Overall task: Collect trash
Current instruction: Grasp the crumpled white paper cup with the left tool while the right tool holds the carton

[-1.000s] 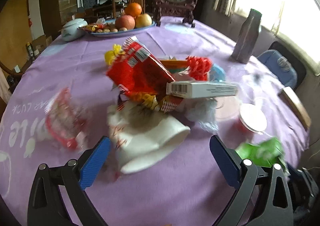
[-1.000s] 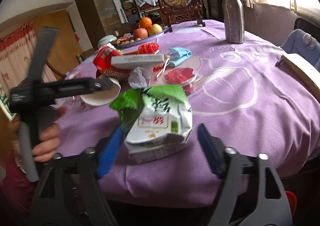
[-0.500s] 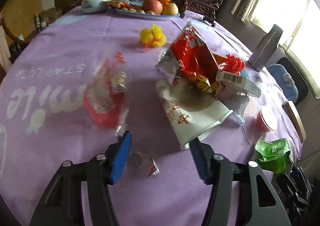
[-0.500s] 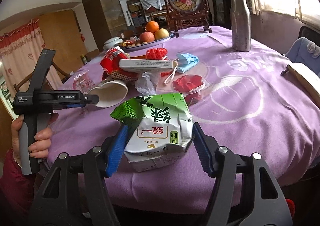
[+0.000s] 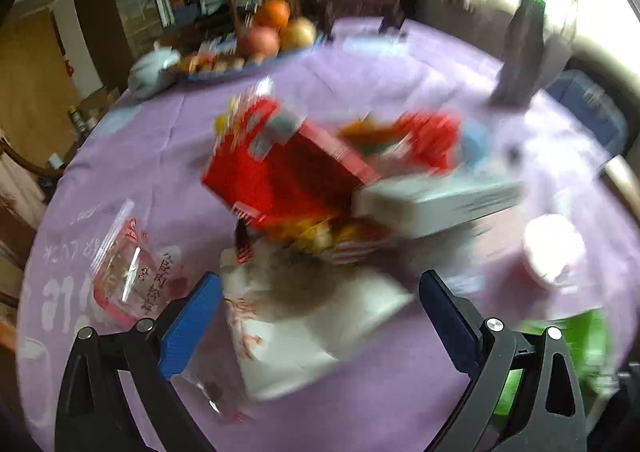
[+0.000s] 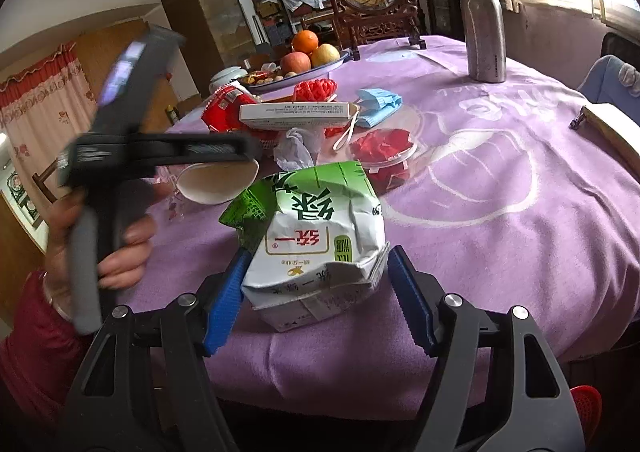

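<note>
Not much of the job is looking done yet: nearly all the trash is still sitting on the purple tablecloth (image 6: 500,212), and I'm not seeing any bin or bag in either view. The right gripper (image 6: 316,292) is straddling the crumpled green-and-white carton (image 6: 320,248) near the front edge of the table; its jaws are opening a little, the carton is between them with the pads right beside its sides, and it's resting on the cloth rather than being lifted. The left gripper (image 5: 320,316) is opening wide around the tipped white paper cup (image 5: 304,324), pads clear of it, nothing gripped; that view is blurry. Left to gather, I'm guessing: the red snack bag (image 5: 280,176), flat white box (image 6: 296,113), blue face mask (image 6: 378,102), red-lidded plastic cup (image 6: 382,152) and a clear wrapper (image 5: 128,272). For room, the 2 grippers are working close together, the carton is near the table's drop-off, and the steel bottle (image 6: 482,24) and fruit plate (image 6: 320,68) are standing well apart at the back.
</note>
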`<state>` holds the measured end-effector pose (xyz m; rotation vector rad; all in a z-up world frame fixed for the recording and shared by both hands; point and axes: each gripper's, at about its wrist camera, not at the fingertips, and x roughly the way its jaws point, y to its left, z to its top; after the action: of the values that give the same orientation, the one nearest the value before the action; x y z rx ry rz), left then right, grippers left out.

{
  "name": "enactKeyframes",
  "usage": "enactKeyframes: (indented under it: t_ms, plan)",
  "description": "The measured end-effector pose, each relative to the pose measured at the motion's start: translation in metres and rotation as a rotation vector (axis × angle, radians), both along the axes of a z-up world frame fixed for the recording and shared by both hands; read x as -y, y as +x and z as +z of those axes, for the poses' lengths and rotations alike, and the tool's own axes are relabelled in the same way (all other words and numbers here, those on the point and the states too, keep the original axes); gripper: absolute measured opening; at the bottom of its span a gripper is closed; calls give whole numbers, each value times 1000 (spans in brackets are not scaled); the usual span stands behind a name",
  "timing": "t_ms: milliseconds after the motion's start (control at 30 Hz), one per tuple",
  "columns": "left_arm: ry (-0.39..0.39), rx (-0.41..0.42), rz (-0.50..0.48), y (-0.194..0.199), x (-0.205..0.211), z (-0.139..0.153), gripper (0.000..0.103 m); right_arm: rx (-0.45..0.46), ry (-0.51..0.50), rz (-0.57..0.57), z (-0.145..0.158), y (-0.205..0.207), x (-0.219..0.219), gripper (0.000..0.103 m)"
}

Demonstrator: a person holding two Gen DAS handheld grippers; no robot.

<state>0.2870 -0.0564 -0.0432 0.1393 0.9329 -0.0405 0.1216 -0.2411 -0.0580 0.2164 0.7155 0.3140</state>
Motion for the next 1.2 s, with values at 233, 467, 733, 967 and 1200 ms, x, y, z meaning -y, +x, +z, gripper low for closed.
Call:
enactKeyframes:
  t_ms: [233, 467, 733, 967, 1200]
  plan:
    - [28, -3, 115, -19, -86, -10, 97, 18, 13, 6, 0, -4, 4, 69]
    - [14, 45, 46, -17, -90, 2, 97, 29, 8, 14, -1, -5, -1, 84]
    - [79, -4, 3, 27, -91, -8, 97, 21, 11, 0, 1, -1, 1, 85]
    - [-52, -99, 43, 44, -118, -19, 99, 38, -19, 8, 9, 9, -6, 89]
    - [-83, -97, 20, 63, -127, -23, 99, 37, -47, 16, 11, 19, -17, 89]
